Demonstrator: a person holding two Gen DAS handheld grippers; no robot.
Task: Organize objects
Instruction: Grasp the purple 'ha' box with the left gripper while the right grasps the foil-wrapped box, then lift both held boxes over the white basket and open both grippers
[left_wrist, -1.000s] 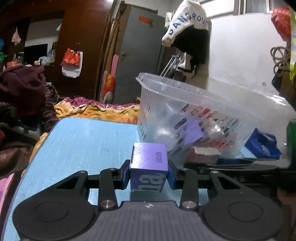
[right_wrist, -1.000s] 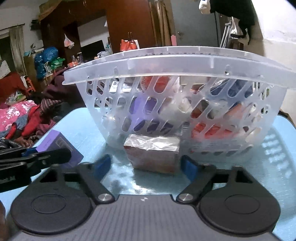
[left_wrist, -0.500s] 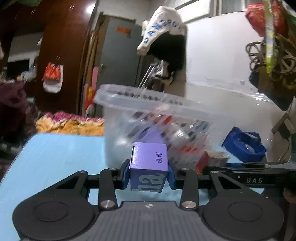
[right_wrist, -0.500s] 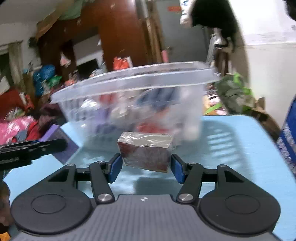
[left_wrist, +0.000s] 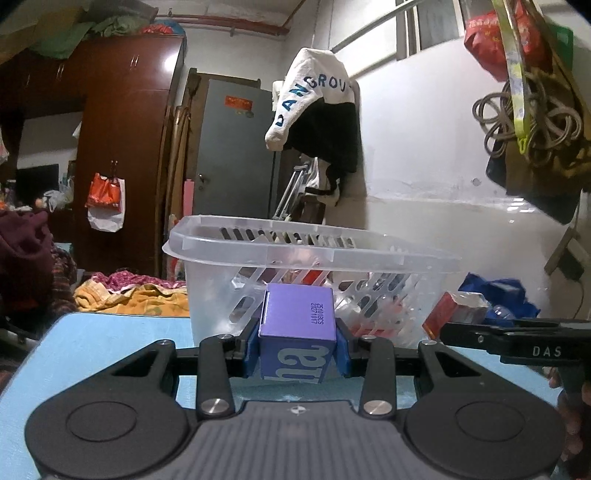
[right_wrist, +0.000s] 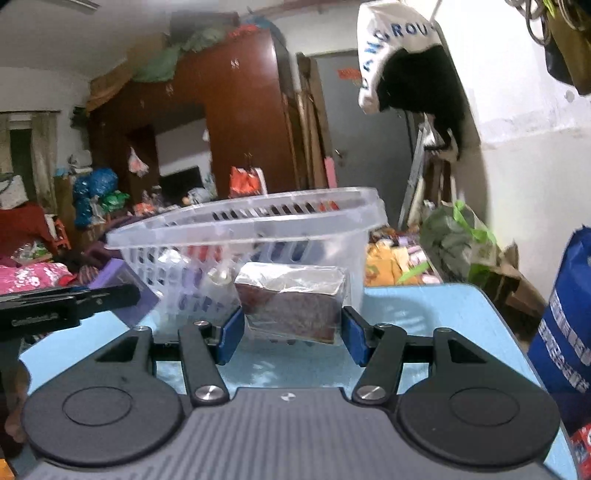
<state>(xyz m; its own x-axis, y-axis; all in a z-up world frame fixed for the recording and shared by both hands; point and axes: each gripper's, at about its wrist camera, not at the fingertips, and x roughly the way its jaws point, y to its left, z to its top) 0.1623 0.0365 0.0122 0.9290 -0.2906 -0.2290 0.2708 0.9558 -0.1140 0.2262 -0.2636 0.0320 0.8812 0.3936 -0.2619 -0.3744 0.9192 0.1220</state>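
The left gripper (left_wrist: 297, 341) is squeezed tight on a purple box (left_wrist: 297, 325); its blue pads (left_wrist: 251, 341) press on both sides and the box is up off the blue table (left_wrist: 96, 354); the right gripper (right_wrist: 291, 332) has a red packet in shiny wrap (right_wrist: 291, 301) between its pads (right_wrist: 231, 334), and it looks lifted a little above the table, so it seems to be held too; the clear basket (left_wrist: 295, 254) with holes in its walls stands just past both boxes, and it already has small things in it; I think the job now is to put both boxes into that basket; to do it well, each box has to go up higher than the basket's rim first, because right now both sit lower than the rim and would bump the wall; then move over the middle of the basket and let go low down so nothing bounces out; the two grippers are near each other, so it may be best to go one at a time; the shiny wrap looks slippery, so keep the squeeze firm until it is over the basket.
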